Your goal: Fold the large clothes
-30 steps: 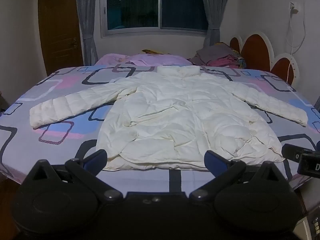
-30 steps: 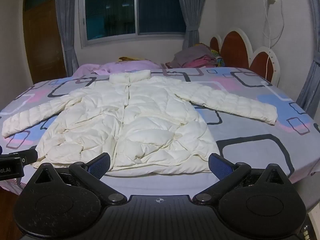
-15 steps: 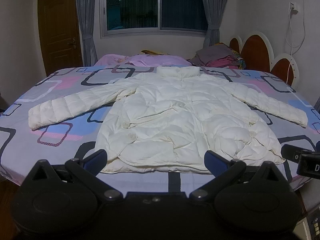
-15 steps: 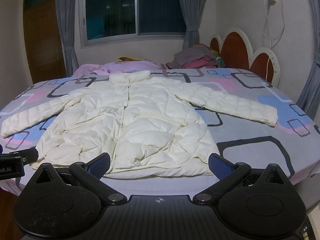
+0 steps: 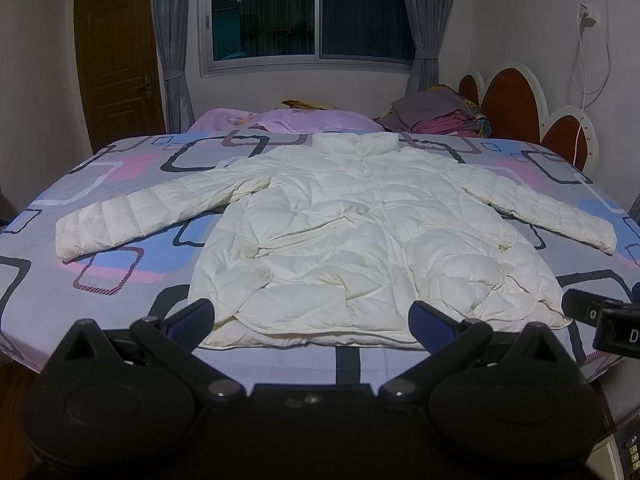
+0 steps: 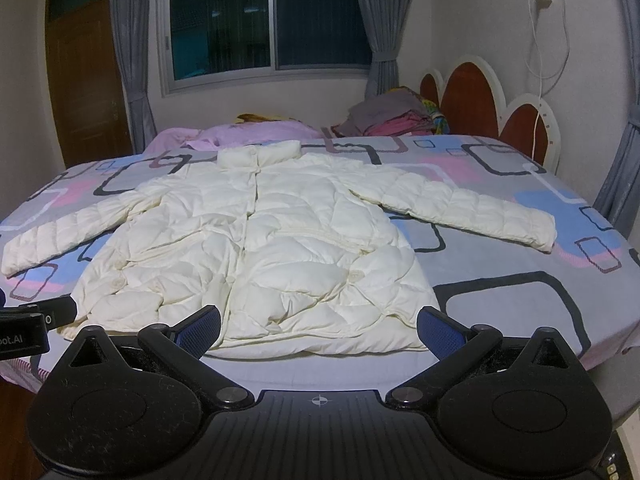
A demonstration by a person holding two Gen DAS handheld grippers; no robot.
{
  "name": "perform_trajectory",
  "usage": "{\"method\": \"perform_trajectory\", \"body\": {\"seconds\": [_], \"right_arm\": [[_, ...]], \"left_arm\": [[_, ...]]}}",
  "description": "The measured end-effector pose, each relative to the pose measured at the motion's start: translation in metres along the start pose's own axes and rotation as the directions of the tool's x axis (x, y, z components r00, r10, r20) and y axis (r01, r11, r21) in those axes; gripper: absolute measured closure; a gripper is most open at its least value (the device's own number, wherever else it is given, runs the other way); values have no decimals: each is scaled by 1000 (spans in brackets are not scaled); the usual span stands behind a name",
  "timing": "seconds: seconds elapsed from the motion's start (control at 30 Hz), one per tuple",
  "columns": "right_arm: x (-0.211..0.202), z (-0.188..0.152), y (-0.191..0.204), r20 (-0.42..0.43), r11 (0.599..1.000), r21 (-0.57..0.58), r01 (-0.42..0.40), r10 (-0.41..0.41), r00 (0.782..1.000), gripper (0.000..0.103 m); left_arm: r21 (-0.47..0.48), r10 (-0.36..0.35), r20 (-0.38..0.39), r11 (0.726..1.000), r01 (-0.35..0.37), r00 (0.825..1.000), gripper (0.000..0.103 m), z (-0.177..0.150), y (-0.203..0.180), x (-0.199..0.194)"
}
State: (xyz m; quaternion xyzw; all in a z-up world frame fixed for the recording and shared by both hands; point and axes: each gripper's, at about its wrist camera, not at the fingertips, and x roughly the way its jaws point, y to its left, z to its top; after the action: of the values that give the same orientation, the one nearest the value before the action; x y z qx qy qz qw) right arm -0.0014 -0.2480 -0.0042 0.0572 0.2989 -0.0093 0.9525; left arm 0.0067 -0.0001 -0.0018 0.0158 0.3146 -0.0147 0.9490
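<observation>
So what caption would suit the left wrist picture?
Open left gripper faces a white puffer jacket spread flat on a patterned bed, sleeves out.

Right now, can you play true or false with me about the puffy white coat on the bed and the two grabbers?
1. The white coat lies spread flat on the bed. True.
2. Both sleeves are folded over its front. False: each sleeve stretches out sideways.
3. The left gripper is squeezing the hem. False: it is open and holds nothing.
4. The right gripper is open too. True.
5. A stack of folded clothes sits near the headboard. True.
</observation>
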Motion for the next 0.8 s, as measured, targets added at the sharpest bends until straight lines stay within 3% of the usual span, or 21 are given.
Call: {"method": "perform_trajectory", "body": {"seconds": [0.8], "right_arm": [[3,2,2,-3,1000,-1,0,0,1000,0]], "left_arm": [[3,-1,-3,1000,1,1000,0,3,-2,4]]}}
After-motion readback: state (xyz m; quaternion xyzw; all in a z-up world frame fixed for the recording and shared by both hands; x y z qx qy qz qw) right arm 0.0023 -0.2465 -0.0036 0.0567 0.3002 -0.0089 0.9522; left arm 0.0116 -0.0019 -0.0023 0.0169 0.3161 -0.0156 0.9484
